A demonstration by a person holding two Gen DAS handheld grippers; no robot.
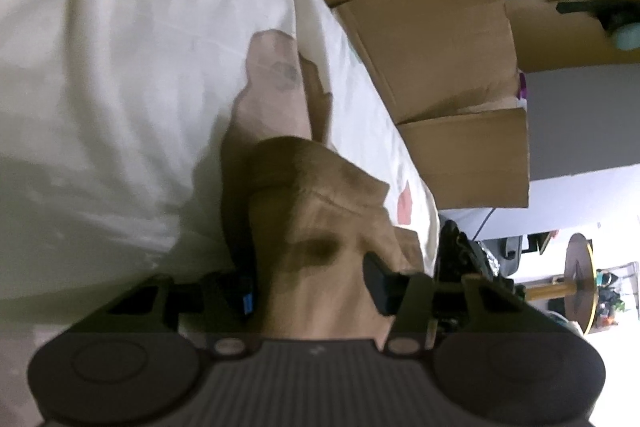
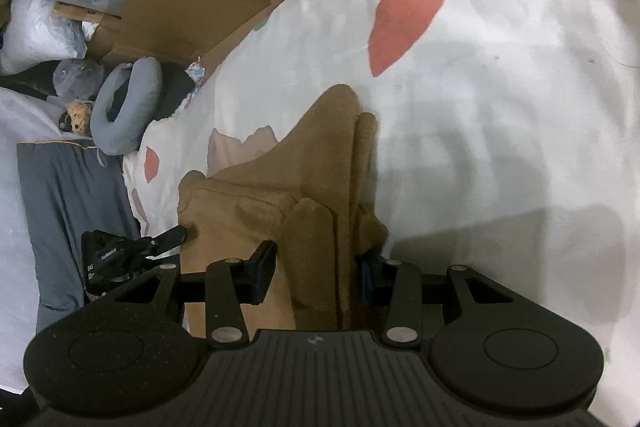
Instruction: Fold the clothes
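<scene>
We see both grippers clamped on a brown garment that lies bunched on a white bed sheet with red patches. The right gripper has its jaws pressed against a thick fold of the cloth, which runs ahead of the jaws. The left gripper likewise pinches brown fabric between its jaws, and a paler pink piece lies farther ahead. Cardboard boxes stand beyond, to the right of the left jaws.
</scene>
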